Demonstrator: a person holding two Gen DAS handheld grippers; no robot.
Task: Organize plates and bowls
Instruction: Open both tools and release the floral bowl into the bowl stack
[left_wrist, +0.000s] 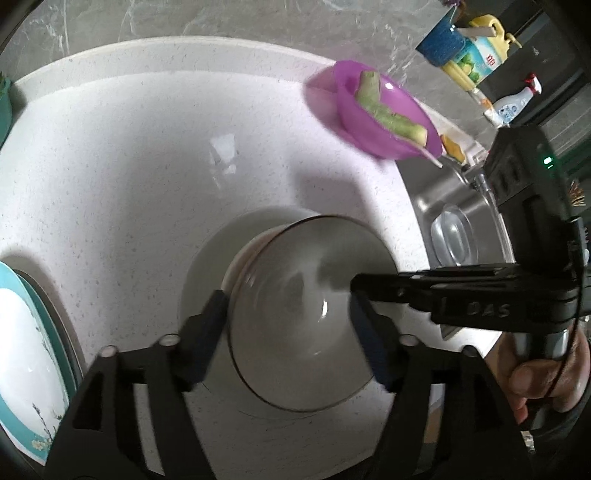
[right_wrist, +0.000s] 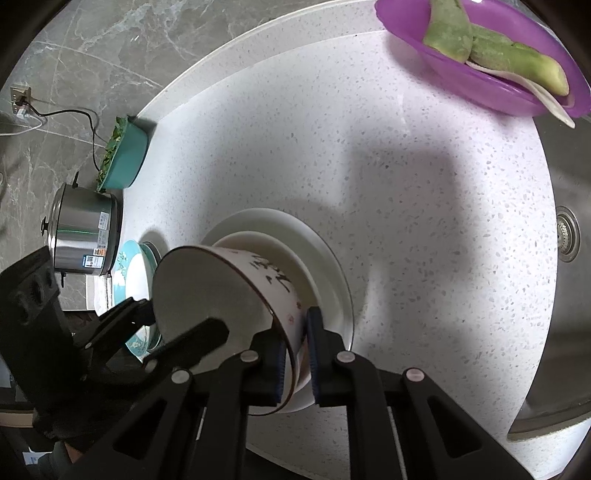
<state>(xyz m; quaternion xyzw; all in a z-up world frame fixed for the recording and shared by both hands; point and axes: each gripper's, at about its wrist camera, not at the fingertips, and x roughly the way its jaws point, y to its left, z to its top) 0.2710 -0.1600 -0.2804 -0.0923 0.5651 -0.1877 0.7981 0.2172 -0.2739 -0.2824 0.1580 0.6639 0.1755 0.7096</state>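
Note:
A white bowl (left_wrist: 295, 314) with black brush lettering (right_wrist: 207, 295) hangs tilted over a stack of white plates (right_wrist: 332, 266) on the speckled counter. My right gripper (right_wrist: 297, 362) is shut on the bowl's wall, one pad inside and one outside; in the left wrist view the right gripper (left_wrist: 360, 286) reaches in from the right. My left gripper (left_wrist: 291, 332) stands open astride the bowl's opposite rim, and its pads do not press on the rim. A teal-rimmed plate (left_wrist: 29, 350) lies at the left.
A purple bowl (right_wrist: 480, 85) with green vegetable pieces sits at the back near the steel sink (right_wrist: 565, 258). A glass lid (left_wrist: 454, 240) lies in the sink. A steel pot (right_wrist: 81, 236) and a teal basin of greens (right_wrist: 125, 155) stand at the left. Bottles (left_wrist: 476, 55) line the wall.

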